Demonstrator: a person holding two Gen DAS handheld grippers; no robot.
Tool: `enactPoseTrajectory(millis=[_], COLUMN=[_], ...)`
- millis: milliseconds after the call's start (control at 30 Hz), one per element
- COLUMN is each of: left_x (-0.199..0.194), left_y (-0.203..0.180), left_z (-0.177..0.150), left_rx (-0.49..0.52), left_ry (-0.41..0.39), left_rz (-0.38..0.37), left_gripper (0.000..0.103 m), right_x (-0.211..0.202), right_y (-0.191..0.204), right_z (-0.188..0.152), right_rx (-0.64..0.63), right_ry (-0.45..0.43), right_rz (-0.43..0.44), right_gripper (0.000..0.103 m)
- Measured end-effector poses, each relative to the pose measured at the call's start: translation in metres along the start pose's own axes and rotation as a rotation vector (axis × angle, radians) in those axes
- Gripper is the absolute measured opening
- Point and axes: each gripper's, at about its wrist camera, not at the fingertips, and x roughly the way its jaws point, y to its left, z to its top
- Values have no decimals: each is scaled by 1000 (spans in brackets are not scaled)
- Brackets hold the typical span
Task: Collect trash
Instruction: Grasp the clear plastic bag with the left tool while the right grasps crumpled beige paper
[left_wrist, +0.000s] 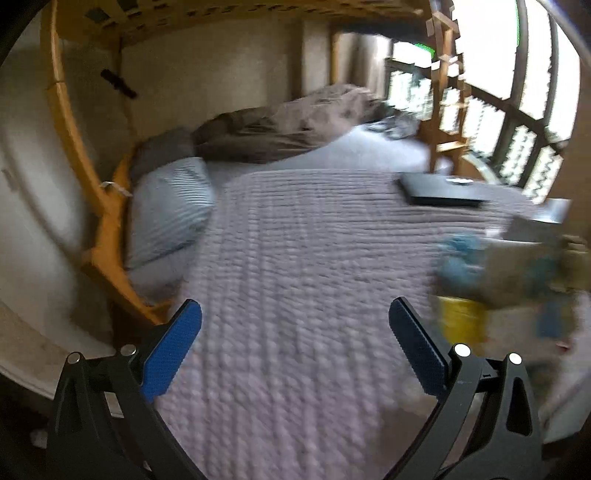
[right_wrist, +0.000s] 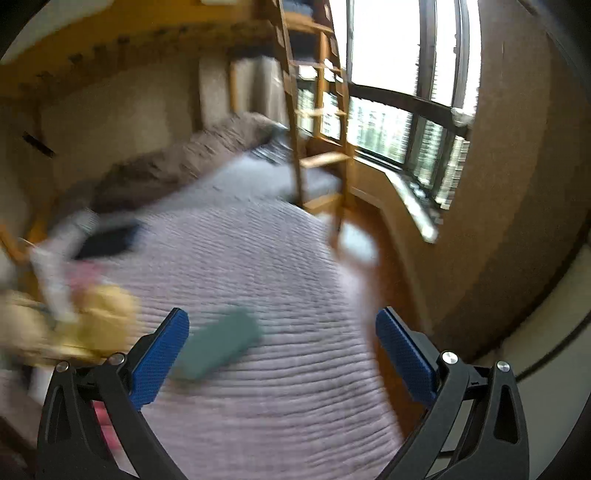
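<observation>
Right now both grippers hang over the bed w/ fingers spread wide and nothing between them. The left gripper (left_wrist: 294, 314) shows blue pads (left_wrist: 171, 349) apart over the pale quilt (left_wrist: 295, 258). Just beside its right finger, at the frame's right edge, sits a blurry heap of trash (left_wrist: 509, 284): something yellow (left_wrist: 461, 319) at the bottom, blue bits and a tan bag-like shape above (too smeared to name further). Not touching the fingers.

The right gripper (right_wrist: 282, 319) is likewise open and empty over the same quilt (right_wrist: 277, 387). A flat teal-green thing (right_wrist: 218, 345) lies on the quilt just beside its left finger, near but not between the pads. Further left is a blurred yellow lump (right_wrist: 107, 310) w/ pinkish and white stuff around it; can't tell what.

Outward: a black flat laptop-like slab (left_wrist: 443, 190) lies on the quilt's far side, well apart from the left gripper. A striped pillow (left_wrist: 170, 210) and a brown bunched blanket (left_wrist: 280, 125) lie toward the wall. Wooden bunk frame (left_wrist: 74, 155) curves overhead, a wooden ladder (right_wrist: 317, 122) stands at the bed's edge, and a big window (right_wrist: 402, 92) is beyond it.
</observation>
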Motion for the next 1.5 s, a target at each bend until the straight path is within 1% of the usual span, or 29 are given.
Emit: enactPoseTrajectory(millis=[33, 67, 100, 133, 167, 233, 267, 333, 433, 467, 500, 567, 600, 633, 700, 733, 800, 833, 867, 900, 967, 1067, 1200, 1367, 1500], left_x=[-9, -12, -16, -18, -23, -26, -23, -16, -5, 0, 4, 11, 13, 16, 19, 20, 22, 23, 24, 24, 22, 17, 5, -10, -22], left_y=[-8, -15, -24, -29, -35, -49, -56, -61, -66, -65, -67, -69, -69, -70, -71, -72, -74, -77, -78, -78, -79, -78, -76, -71, -70], left_z=[-5, -9, -14, -20, -24, -34, -37, -43, -49, -49, -51, -53, -54, -56, -59, -59, -62, -62, -62, -62, -61, -60, -60, -58, -57], left_rx=[9, 18, 35, 46, 61, 94, 106, 119, 131, 132, 130, 137, 144, 149, 147, 149, 177, 190, 200, 204, 206, 200, 181, 131, 117], left_ry=[2, 2, 2, 6, 14, 25, 34, 52, 68, 76, 89, 102, 108, 115, 127, 131, 129, 127, 125, 123, 111, 95, 75, 58, 42], left_rz=[-61, -87, -121, -142, -168, -199, -206, -226, -211, -214, -219, -216, -208, -202, -215, -216, -189, -180, -175, -172, -163, -159, -161, -173, -173], left_gripper=[102, 102, 102, 102, 102, 102, 102, 102, 102, 100, 95, 91, 86, 83, 71, 68, 60, 59, 56, 50, 47, 45, 45, 45, 45], right_x=[-15, -25, -33, -40, -40, -42, -38, -31, -24, -18, -13, -5, 1, 5, 7, 8, 11, 14, 17, 19, 19, 13, 0, -12, -24], right_y=[16, 27, 38, 60, 69, 96, 111, 134, 157, 159, 164, 168, 170, 168, 167, 165, 169, 170, 171, 171, 174, 176, 177, 169, 163], right_z=[1, 4, 4, 3, 6, 7, 6, 6, 3, 1, 0, -3, -4, -4, -6, -6, -6, -6, -6, -7, -7, -7, -5, -3, -3], right_rx=[18, 16, 4, -20, -29, -36, -40, -71, -93, -94, -93, -77, -66, -42, -12, 4, 7, 7, 10, 14, 11, -19, -42, -47, -60], right_ry=[-16, -20, -23, -28, -26, -13, -2, 22, 59, 72, 81, 106, 118, 136, 150, 156, 169, 181, 200, 217, 229, 211, 183, 168, 153], right_rz=[96, 159, 200, 246, 266, 364, 387, 399, 389, 385, 377, 371, 366, 374, 396, 410, 425, 430, 445, 467, 484, 481, 497, 513, 519], right_gripper=[99, 99, 99, 99, 99, 99, 99, 99, 99, 99, 99, 99, 99, 99, 99, 98, 87, 78, 68, 56, 56, 55, 53, 53, 53])
